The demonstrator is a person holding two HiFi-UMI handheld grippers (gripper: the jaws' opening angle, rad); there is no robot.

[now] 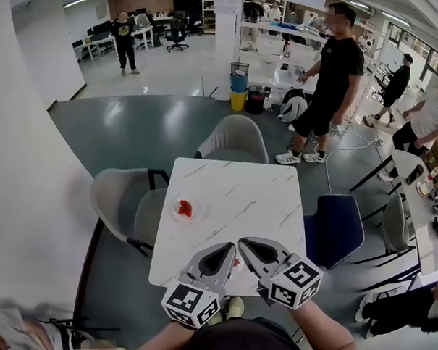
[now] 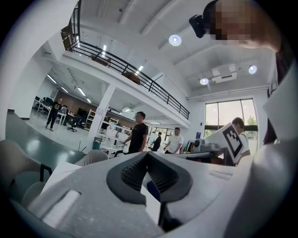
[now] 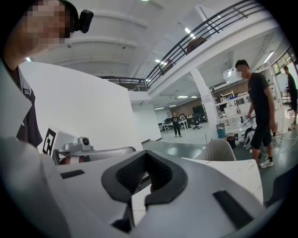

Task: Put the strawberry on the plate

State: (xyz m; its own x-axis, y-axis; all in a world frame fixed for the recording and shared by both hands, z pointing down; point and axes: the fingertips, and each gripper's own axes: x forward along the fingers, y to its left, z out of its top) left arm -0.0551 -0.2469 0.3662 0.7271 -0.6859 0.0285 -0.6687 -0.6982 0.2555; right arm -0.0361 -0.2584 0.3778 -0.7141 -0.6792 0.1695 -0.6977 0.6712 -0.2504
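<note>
A small clear plate [image 1: 179, 215] holding red strawberry pieces [image 1: 184, 208] sits at the left of the white marble table [image 1: 242, 199]. My left gripper [image 1: 231, 245] and right gripper [image 1: 241, 241] are side by side over the table's near edge, tips almost touching each other. A small red thing [image 1: 237, 263] shows on the table between their bodies; it is too hidden to name. In the left gripper view the left gripper [image 2: 148, 154] has its jaws together, holding nothing. The right gripper [image 3: 146, 153] in its own view is likewise shut and holds nothing.
Grey chairs stand at the table's far side [image 1: 233, 139] and left side [image 1: 122, 204], and a blue chair [image 1: 336, 227] at the right. A person in black [image 1: 334, 78] stands beyond the table. A white wall [image 1: 23, 179] runs along the left.
</note>
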